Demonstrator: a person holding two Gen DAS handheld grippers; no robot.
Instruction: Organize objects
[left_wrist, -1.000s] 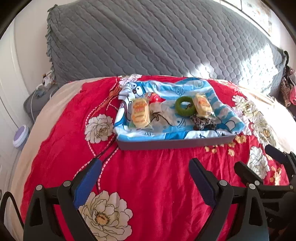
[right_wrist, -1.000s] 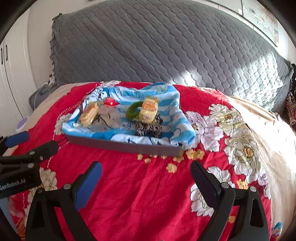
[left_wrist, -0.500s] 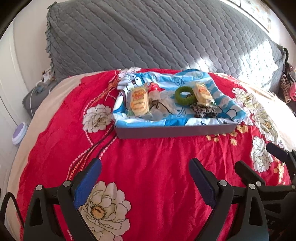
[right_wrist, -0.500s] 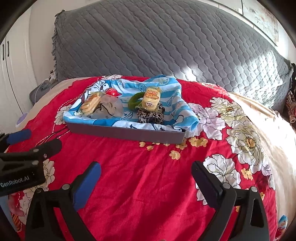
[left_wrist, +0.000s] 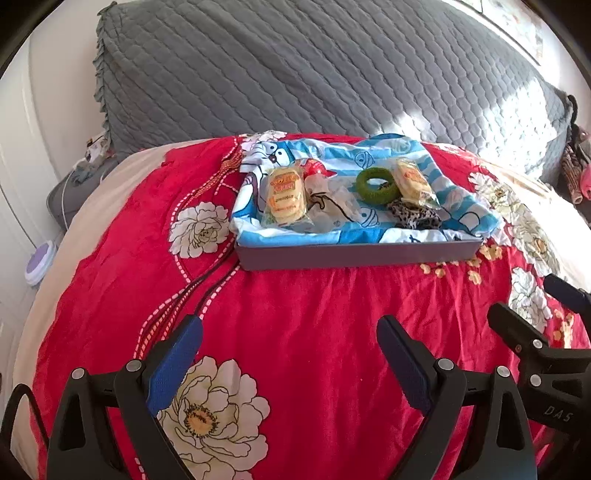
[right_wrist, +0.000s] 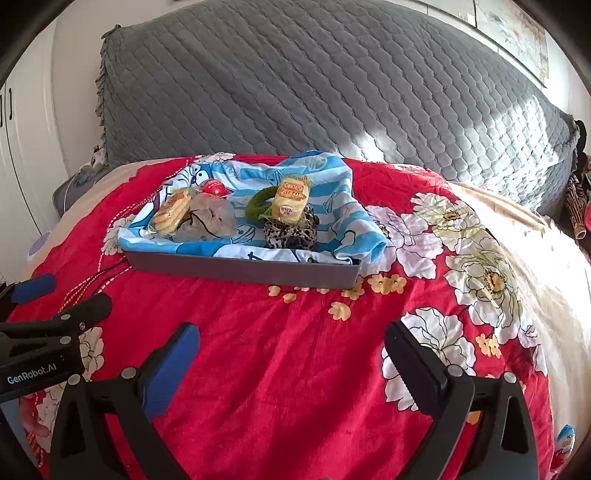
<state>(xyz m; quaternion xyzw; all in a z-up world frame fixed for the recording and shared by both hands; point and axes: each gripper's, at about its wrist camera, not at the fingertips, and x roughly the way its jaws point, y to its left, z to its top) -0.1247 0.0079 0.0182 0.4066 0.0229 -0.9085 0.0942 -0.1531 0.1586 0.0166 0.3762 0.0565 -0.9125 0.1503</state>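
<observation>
A grey tray (left_wrist: 354, 254) (right_wrist: 240, 269) lined with a blue cartoon cloth (left_wrist: 458, 210) lies on the red floral bedspread. In it are two wrapped snack packs (left_wrist: 286, 194) (left_wrist: 412, 181), a green ring (left_wrist: 376, 181), a leopard scrunchie (left_wrist: 415, 216) (right_wrist: 291, 230), a red ball (right_wrist: 214, 187) and a clear bag (right_wrist: 208, 221). My left gripper (left_wrist: 290, 349) hovers open over the bedspread, short of the tray. My right gripper (right_wrist: 291, 354) is also open and holds nothing.
A grey quilted headboard (left_wrist: 314, 74) rises behind the tray. White cupboard doors (right_wrist: 22, 147) stand at the left. A round lilac object (left_wrist: 40, 258) sits low beside the bed. A small egg-shaped item (right_wrist: 565, 437) lies at the bed's right edge.
Both grippers have dropped lower and the view has tilted, so the tray's front wall shows more. Nothing in the tray has moved. Both grippers stay open.
</observation>
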